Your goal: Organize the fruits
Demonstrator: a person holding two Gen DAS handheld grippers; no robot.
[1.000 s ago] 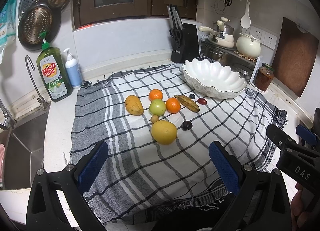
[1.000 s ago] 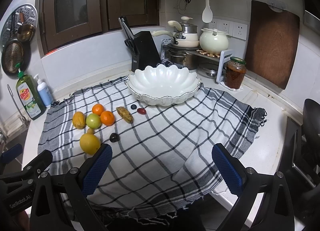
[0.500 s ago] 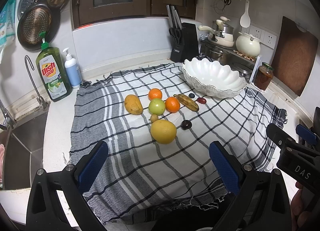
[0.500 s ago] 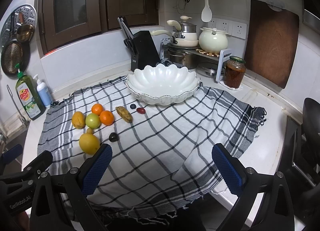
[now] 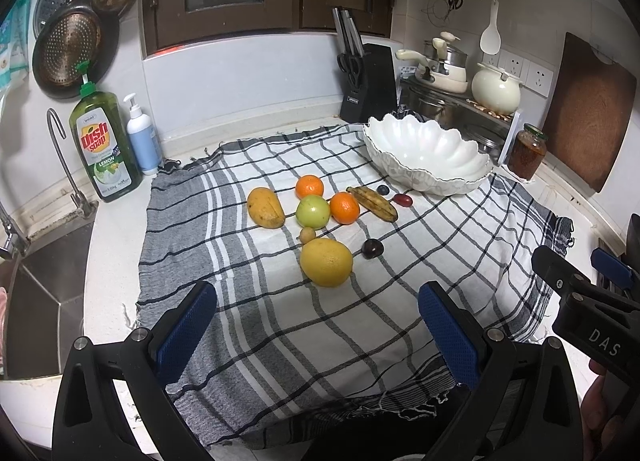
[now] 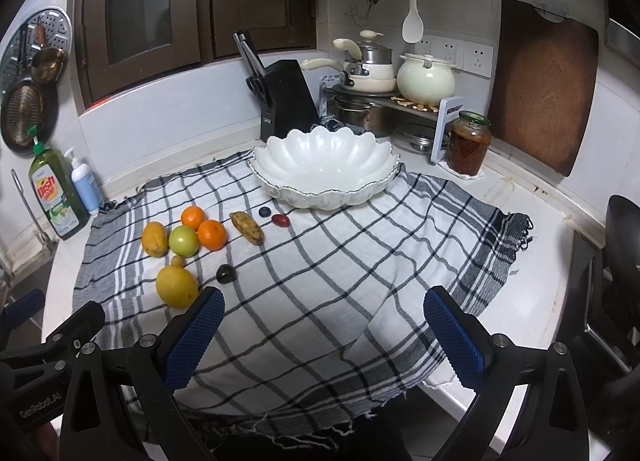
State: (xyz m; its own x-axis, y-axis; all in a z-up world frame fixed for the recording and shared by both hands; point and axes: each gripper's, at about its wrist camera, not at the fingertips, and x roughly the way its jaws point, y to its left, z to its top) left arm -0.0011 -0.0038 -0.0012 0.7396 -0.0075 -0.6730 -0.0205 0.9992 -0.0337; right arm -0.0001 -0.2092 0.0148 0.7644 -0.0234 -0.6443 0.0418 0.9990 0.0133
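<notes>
Fruit lies in a cluster on a checked cloth [image 5: 360, 301]: a big yellow grapefruit [image 5: 326, 262], a mango [image 5: 265, 208], a green apple [image 5: 313, 212], two oranges [image 5: 344, 207], a spotted banana [image 5: 372, 203], a dark plum [image 5: 372, 248] and small berries. An empty white scalloped bowl [image 5: 428, 159] [image 6: 326, 171] stands behind them. My left gripper [image 5: 316, 333] hovers open at the cloth's near edge, short of the grapefruit. My right gripper [image 6: 324, 337] is open too, over bare cloth right of the fruit [image 6: 177, 286].
A sink [image 5: 36, 293] and tap lie at the left, with a dish soap bottle [image 5: 103, 149] and pump bottle by the wall. A knife block [image 5: 370, 83], pots on a rack, a jar [image 6: 468, 143] and a wooden board [image 6: 540, 85] line the back right.
Both views have shifted very slightly; the fruit and the bowl have not moved, and both grippers stay open.
</notes>
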